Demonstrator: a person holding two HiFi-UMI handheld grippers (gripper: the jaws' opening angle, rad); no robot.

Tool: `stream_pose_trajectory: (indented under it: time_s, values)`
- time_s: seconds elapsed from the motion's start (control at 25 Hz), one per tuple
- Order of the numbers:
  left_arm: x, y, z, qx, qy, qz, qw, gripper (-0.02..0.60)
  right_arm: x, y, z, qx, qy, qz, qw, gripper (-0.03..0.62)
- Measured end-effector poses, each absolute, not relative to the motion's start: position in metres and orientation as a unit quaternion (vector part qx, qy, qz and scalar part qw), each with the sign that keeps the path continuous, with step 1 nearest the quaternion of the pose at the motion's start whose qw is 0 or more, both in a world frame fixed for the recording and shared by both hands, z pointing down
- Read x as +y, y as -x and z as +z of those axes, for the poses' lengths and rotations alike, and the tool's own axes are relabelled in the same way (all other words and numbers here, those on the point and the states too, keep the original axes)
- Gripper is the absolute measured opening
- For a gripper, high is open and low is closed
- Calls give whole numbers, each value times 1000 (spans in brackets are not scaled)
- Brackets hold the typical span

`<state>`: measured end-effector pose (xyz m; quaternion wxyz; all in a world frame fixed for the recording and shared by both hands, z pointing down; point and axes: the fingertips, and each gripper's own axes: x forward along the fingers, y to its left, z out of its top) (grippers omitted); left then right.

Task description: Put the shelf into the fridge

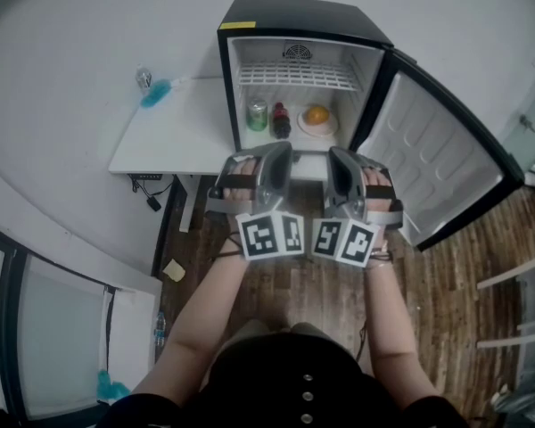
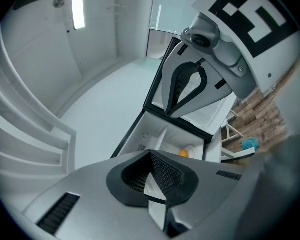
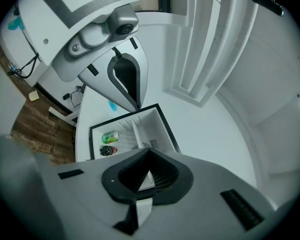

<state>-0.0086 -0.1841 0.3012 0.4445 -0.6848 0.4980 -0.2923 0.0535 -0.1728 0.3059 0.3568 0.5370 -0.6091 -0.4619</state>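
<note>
- Nearest: left gripper (image 2: 151, 164) and right gripper (image 3: 149, 161), side by side and level, aimed at the fridge (image 1: 294, 14). Both with jaws closed together, gripping nothing.
- Next out: door (image 1: 437, 150) swung wide to the right, leaving the opening unblocked.
- On the fridge floor: green can (image 1: 258, 115), dark bottle (image 1: 281, 119) and an orange (image 1: 316, 114) on a plate (image 1: 332, 126), all below the shelf.
- Farther in and higher: shelf (image 1: 294, 77), a white wire grid lying flat across the upper part of the fridge. Looks seated side to side, so the task probably done or nearly so. Cannot tell whether pushed fully to the back wall.
- Probably light and stiff, going by the thin open wires. Unlikely to sag or break.
- Likely slick under the pads if coated, and prone to twist if held at one point.
- Best taken at the front rail, one gripper near each front corner, pads across the thicker edge wire rather than a thin cross wire.
- Worth keeping level in any further push, so as not to jam one side or knock the bottle beneath.
</note>
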Motion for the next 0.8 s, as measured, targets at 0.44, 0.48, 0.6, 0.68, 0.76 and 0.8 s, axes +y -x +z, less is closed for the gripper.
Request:
stream_pose_trajectory:
  time_s: [0.44,0.48,0.6,0.68,0.76,0.8]
  values:
    - [-180,-2,312,480,691,-308,444,6,-165,-59,311,-613,-533,-459,360,6]
    - [-180,-2,313,479,691,-310,443,6,-165,-60,312,-614,-533,-457,361,6]
    - [-180,-2,315,475,692,-314,444,6,-166,-63,317,-615,-531,-453,367,6]
    - [-179,-1,316,474,693,-314,443,6,-166,-64,319,-614,-532,-451,369,6]
    - [-179,-1,316,473,695,-312,443,6,-164,-63,318,-615,-534,-450,368,6]
    - [-178,-1,316,471,696,-312,444,6,-163,-63,316,-615,-534,-450,367,6]
